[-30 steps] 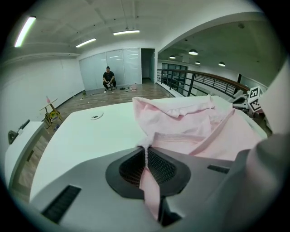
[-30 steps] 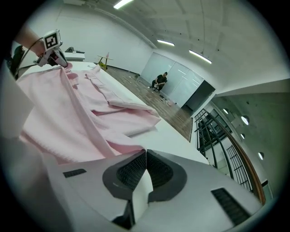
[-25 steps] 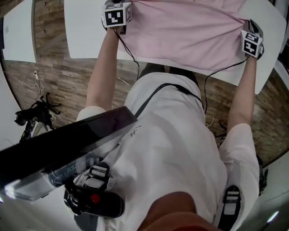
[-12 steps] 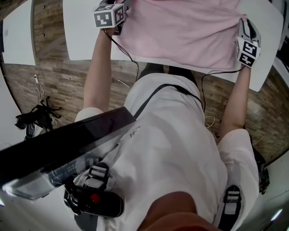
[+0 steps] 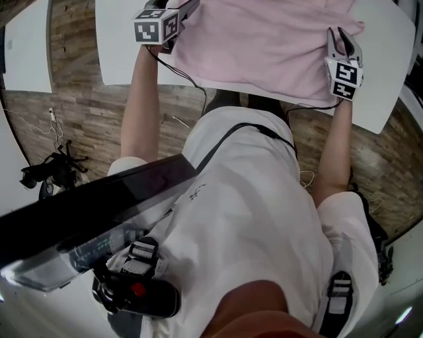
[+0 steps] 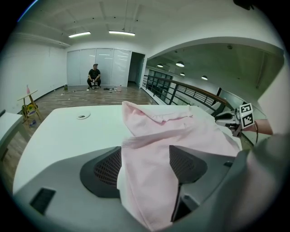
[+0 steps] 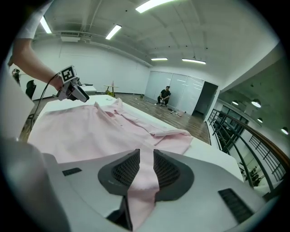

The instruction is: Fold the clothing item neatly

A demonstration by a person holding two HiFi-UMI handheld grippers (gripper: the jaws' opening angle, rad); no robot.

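Head view, shirt [image 5: 264, 46]: pink, spread on white tabletop [image 5: 119, 46], 12 o'clock.
Head view, left gripper [image 5: 187, 6]: shirt's 9 o'clock edge.
Head view, right gripper [image 5: 338, 36]: shirt's 3 o'clock edge.
Left gripper view, jaws: just opened wide; shirt fold draped loosely between.
Right gripper view, jaws: just opened, narrow gap; shirt strip between, unpinched.

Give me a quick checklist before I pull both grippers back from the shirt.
1. Left gripper released: ok; fingers have just opened wide.
2. Right gripper released: ok; fingers have just opened, narrower gap.
3. Fabric clear of fingers: not ok; pink shirt lies between both pairs.
4. Shirt flat on white table: ok away from the grippers.
5. Near hem fully on table: cannot tell from the head view.
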